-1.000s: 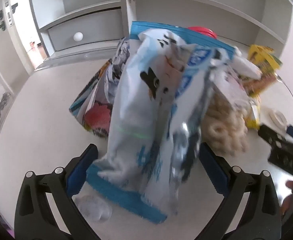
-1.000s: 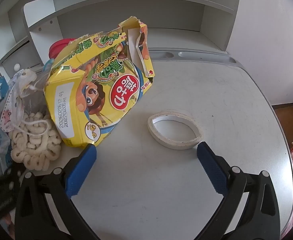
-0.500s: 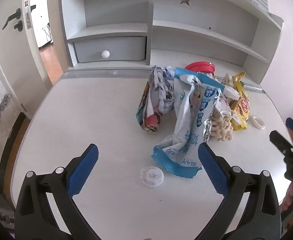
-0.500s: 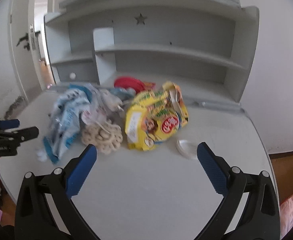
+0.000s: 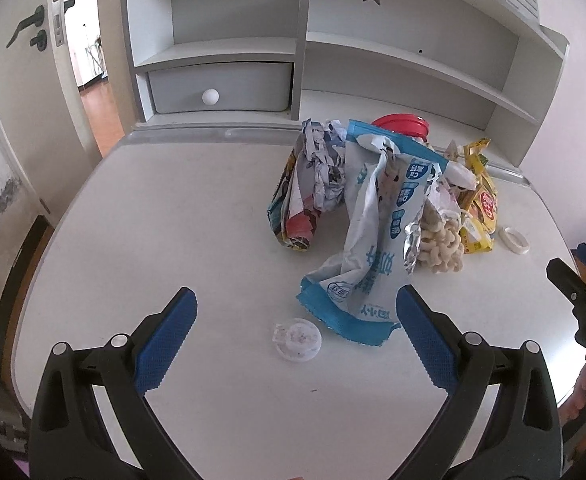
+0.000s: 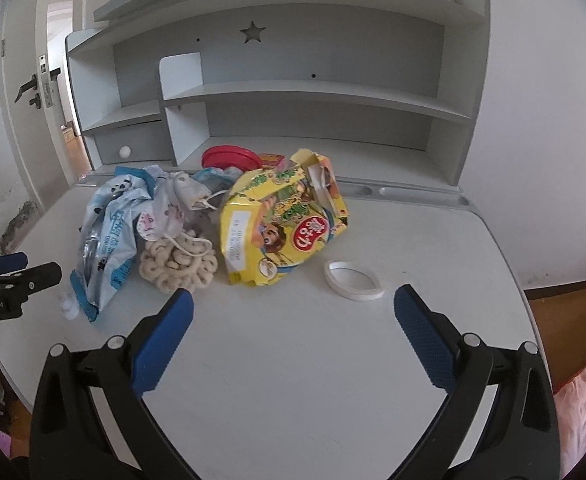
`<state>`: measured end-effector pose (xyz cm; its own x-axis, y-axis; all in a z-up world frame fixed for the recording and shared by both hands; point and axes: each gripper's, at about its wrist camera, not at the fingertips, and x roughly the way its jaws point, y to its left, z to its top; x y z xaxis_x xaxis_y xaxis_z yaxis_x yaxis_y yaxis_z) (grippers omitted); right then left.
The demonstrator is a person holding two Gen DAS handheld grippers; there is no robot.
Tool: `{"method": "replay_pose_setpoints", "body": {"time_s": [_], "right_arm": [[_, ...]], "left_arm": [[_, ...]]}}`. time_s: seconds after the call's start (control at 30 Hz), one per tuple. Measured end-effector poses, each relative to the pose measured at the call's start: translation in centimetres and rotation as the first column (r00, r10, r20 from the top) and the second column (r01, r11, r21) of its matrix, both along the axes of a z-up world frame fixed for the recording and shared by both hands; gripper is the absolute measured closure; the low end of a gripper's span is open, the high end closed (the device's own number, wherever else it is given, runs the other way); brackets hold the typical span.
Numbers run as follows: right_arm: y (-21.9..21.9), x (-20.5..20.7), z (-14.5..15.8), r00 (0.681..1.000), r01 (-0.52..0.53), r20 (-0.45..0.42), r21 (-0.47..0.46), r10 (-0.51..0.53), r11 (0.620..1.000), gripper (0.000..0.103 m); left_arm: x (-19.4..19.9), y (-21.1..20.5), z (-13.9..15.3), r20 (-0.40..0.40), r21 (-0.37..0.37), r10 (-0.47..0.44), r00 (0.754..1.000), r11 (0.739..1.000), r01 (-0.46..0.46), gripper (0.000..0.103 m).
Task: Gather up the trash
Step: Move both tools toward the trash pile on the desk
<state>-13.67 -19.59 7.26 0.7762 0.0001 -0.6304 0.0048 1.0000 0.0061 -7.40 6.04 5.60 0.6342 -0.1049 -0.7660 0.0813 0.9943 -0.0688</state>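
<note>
Blue ribbed pads frame both views, and each gripper now stands wide open with nothing between its fingers: the left gripper (image 5: pixel 296 334) and the right gripper (image 6: pixel 293 334) have both drawn back from the trash, which a second ago filled the left view at close range. Nearest the left gripper, a small clear round plastic lid (image 5: pixel 297 339) lies alone on the white table (image 5: pixel 165 220). Just beyond it slumps the blue-and-white foil snack pouch (image 5: pixel 369 272), leaning over a clear bag of pale ring-shaped puffs (image 6: pixel 177 262). Touching those on the right is the torn yellow snack box (image 6: pixel 283 226), with a white tape ring (image 6: pixel 353 275) flat on the table just beside it. Farther back sit a crumpled printed wrapper (image 5: pixel 313 188) and a red round lid (image 6: pixel 231 157), then the grey shelf unit (image 6: pixel 293 92). The trash looks gathered into one heap; my judgement is that the clear lid and tape ring, lying apart, remain to be brought in.
</note>
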Motion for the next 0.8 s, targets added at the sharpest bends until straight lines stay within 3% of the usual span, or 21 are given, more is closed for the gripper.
{"method": "replay_pose_setpoints", "body": {"time_s": [0.8], "right_arm": [[-2.3,0.5,-1.2,0.998,0.055,-0.03,0.032,-0.054,0.998,0.006]], "left_arm": [[0.4,0.3,-0.4,-0.017,0.013,0.02,1.0,1.0,-0.02,0.006]]}}
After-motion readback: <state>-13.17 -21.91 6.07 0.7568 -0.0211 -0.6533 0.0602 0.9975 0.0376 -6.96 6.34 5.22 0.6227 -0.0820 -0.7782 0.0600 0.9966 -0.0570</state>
